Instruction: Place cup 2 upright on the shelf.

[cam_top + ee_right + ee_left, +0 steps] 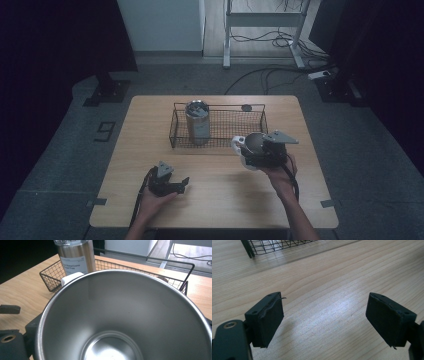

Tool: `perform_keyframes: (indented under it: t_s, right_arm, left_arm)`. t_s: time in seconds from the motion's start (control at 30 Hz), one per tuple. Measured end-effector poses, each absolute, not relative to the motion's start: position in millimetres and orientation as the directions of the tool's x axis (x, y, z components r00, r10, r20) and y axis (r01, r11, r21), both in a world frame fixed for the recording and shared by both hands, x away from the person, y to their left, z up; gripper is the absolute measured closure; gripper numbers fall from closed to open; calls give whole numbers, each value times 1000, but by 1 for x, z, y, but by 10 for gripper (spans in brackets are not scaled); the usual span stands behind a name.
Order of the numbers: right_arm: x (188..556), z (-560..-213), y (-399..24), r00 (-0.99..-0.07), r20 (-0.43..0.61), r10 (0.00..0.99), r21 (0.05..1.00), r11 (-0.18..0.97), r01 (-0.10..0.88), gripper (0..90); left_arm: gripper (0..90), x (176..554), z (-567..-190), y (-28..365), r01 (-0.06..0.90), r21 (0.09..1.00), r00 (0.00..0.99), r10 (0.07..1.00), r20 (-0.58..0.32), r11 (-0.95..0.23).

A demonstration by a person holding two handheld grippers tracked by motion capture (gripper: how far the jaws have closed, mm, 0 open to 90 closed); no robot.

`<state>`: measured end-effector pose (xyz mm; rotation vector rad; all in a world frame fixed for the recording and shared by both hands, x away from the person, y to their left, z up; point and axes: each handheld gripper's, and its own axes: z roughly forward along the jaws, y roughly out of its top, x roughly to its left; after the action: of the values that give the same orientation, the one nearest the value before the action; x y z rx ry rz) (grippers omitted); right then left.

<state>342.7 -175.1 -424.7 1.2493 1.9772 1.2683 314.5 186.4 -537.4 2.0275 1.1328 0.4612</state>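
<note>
Here the right hand-held gripper [261, 150] holds a steel cup [125, 315] with a white handle [237, 145], its jaws clamped on the cup, which hangs in the air just in front of the near right corner of the wire basket [220, 142]. In the right gripper view the cup's open mouth faces the camera, its bare inside and round bottom in plain sight. The left hand-held gripper [324, 320] rests low over the table [215, 200] at the near left, its jaws standing well apart with only bare wood between the pads [270, 320]. The basket sits at the middle of the table, toward the far side, and a tall steel tumbler [198, 122] with a white label stands upright in its left part.
</note>
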Motion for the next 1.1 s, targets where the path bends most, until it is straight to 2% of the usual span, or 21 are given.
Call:
perform_keyframes:
  t_s: [0.57,1.1]
  right_arm:
    - [363,-401,-173,-463,84,882,890,142,434,64]
    - [385,-398,-173,-444,83,892,879,145,454,65]
  left_arm:
    - [150,313,-537,186,567,761,543,838,-58,-315]
    - [153,315,-537,189,569,761,540,839,-62,-311]
